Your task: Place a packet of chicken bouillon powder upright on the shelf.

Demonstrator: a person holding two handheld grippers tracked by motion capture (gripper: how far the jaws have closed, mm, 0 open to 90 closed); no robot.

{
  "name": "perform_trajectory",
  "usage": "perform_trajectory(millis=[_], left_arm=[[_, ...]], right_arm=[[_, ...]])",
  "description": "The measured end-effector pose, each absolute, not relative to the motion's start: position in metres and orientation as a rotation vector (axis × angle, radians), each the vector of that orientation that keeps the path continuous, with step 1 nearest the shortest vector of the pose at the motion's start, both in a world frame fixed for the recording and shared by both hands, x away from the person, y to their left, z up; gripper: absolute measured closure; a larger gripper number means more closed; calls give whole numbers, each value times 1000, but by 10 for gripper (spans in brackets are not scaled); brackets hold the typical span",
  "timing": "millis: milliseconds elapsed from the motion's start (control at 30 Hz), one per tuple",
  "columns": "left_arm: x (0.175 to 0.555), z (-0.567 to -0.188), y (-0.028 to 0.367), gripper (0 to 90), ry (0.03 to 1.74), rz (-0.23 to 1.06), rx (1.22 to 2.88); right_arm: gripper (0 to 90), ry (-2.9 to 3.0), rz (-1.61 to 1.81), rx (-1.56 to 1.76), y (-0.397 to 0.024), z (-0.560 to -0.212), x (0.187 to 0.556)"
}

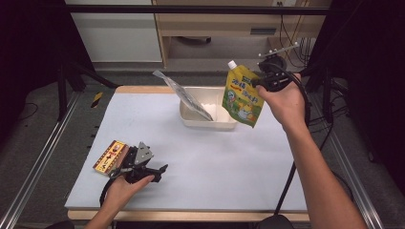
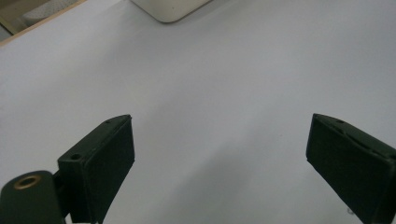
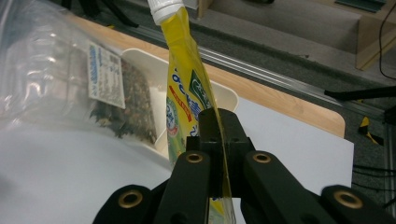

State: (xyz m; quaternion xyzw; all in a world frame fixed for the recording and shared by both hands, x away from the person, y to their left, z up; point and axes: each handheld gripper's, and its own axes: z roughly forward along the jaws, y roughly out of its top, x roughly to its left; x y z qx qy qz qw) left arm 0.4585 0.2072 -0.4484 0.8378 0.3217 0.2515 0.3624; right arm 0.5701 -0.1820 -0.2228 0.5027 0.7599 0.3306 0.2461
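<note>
The yellow spouted pouch (image 1: pixel 243 98) hangs in the air just above the right end of the cream tray (image 1: pixel 191 117), pinched by its edge in the right gripper (image 1: pixel 262 82), likely bound for the tray (a clear bag (image 1: pixel 184 94) leans there). The left gripper (image 1: pixel 155 172) rests low on the table (image 1: pixel 215 157), jaws wide and empty, beside a small snack packet (image 1: pixel 110 156).

The pouch (image 1: pixel 243 96) is yellow-green with a white cap, printed characters and a cartoon figure. The tub (image 1: pixel 208 121) is cream. The clear bag (image 1: pixel 183 93) carries a white label over dark contents. The small packet (image 1: pixel 110 157) is yellow, red and brown. The bench (image 1: pixel 205 162) is white, wood-edged.
</note>
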Motion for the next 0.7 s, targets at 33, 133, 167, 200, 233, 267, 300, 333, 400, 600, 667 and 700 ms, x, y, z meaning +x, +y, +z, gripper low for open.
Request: perform_trajectory(millis=[33,133,167,200,233,267,300,333,400,600,667,700], left_arm=[[459,-449,207,77,829,646,2154],[460,-449,208,77,834,643,2152],[460,-449,208,77,836,644,2153],[460,-450,208,77,838,643,2153],[460,-450,208,78,838,642,2152],[459,-449,208,77,835,641,2152],[459,-449,208,78,834,642,2151],[459,-449,208,78,834,642,2151],[459,-449,208,78,832,640,2152],[459,-449,208,78,829,628,2154],[459,-449,208,78,826,626,2155],[459,-449,208,78,826,625,2156]], right_arm=[[900,2065,898,1389,-181,-224,574],[900,2047,891,1425,-177,-228,586],[900,2042,895,1446,-176,-229,590],[900,2034,898,1463,-175,-231,594],[900,2027,896,1472,-174,-232,598],[900,2022,895,1485,-172,-233,602],[900,2017,895,1499,-171,-234,605],[900,2014,894,1511,-169,-234,609],[900,2005,882,1524,-166,-236,614],[900,1972,881,1587,-159,-241,630],[900,1966,874,1593,-157,-243,634],[900,1962,872,1597,-156,-244,635]])
